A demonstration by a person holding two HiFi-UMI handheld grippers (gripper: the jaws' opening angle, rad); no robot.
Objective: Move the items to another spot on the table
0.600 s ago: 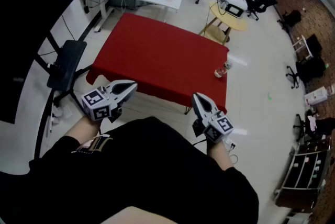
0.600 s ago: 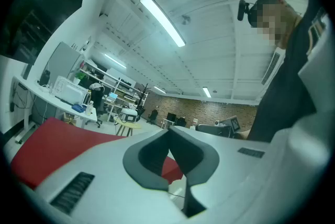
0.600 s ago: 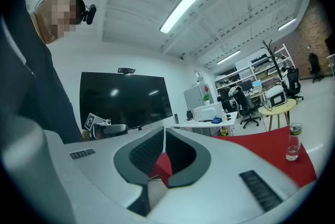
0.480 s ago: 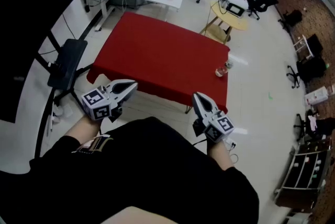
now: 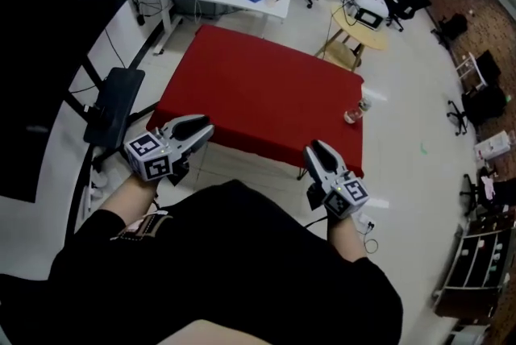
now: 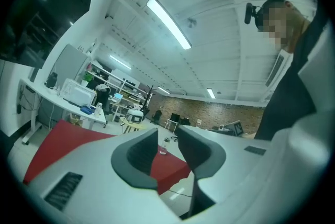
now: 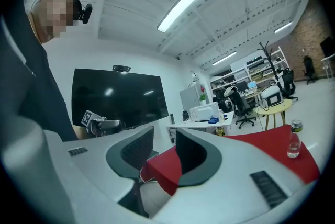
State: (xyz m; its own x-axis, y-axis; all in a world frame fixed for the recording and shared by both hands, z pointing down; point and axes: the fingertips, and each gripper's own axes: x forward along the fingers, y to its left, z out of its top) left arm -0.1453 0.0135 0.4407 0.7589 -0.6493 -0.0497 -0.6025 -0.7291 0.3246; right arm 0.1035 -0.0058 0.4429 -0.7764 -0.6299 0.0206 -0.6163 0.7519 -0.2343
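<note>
Reaching for the items is the step in hand, as I judge it, since nothing is gripped yet. My left tool [image 5: 199, 128] and right tool [image 5: 317, 151] both hang level by the near edge of the table [image 5: 258, 89]. Each has its jaws a modest way apart with nothing between them; only the room beyond shows through the gaps.

The glass [image 5: 351, 116] stands at the right edge of the table. What looks like a can [image 5: 364, 104] is just beside it on the far side; I cannot tell whether they touch. Both are well apart from either tool.

The right tool is the nearer, so I would carry it forward along the right side, low and level. I would widen its jaws before they come round the glass, then close on the body rather than the narrow neck. Coming in from the near side keeps the jaws from nudging the can.

Both items stand so close to the edge that a push to the right could tip them to the floor. I would lift straight up before moving left over the red top, and keep the left tool back, ready for the can.
</note>
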